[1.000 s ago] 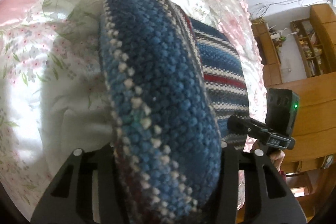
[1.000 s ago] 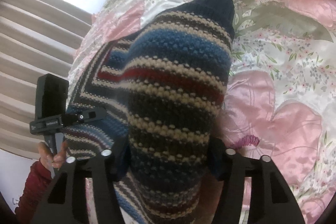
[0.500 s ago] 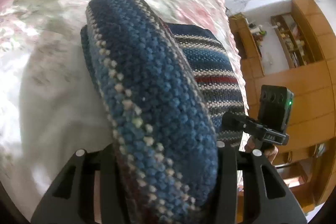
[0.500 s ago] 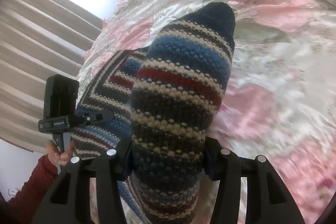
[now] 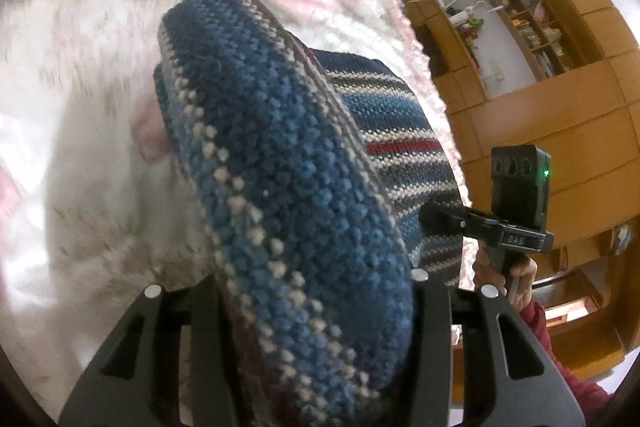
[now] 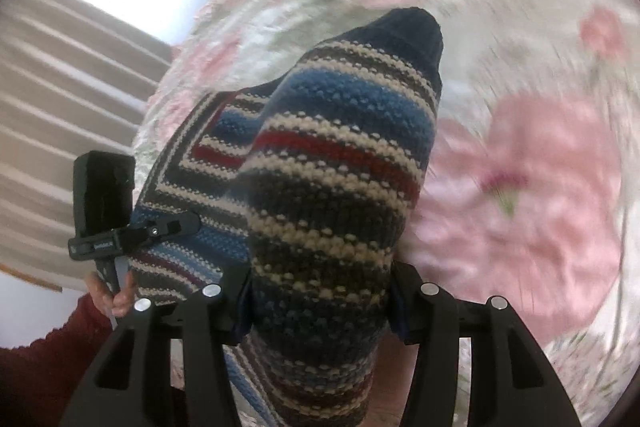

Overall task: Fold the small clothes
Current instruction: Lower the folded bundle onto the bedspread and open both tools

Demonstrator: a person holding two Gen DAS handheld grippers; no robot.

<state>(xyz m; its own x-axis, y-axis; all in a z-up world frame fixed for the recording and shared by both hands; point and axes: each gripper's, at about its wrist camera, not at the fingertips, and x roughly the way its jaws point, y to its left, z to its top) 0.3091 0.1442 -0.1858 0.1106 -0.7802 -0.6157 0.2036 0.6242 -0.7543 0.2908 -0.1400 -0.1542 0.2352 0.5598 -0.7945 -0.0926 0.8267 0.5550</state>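
A small knitted garment [image 5: 288,163] with blue, white, grey and red stripes hangs lifted above the bed, stretched between both grippers. My left gripper [image 5: 316,291] is shut on one bunched edge of it, which bulges up between the fingers. My right gripper [image 6: 320,291] is shut on the other bunched edge of the striped garment [image 6: 332,163]. In the left wrist view the right gripper [image 5: 516,211] shows at the right, held by a hand. The left gripper [image 6: 108,211] shows at the left of the right wrist view, also in a hand with a dark red sleeve.
A satin bedspread [image 6: 540,167] with pink and green flowers lies under the garment, blurred by motion. Wooden cabinets and shelves [image 5: 560,87] stand beyond the bed's edge on one side. A striped beige curtain [image 6: 60,115] and a bright window are on the other side.
Both grippers have carried the garment across the bed, still shut on it. The bedspread now looks blurred, and more of the wooden cabinets and the curtain has come into view.
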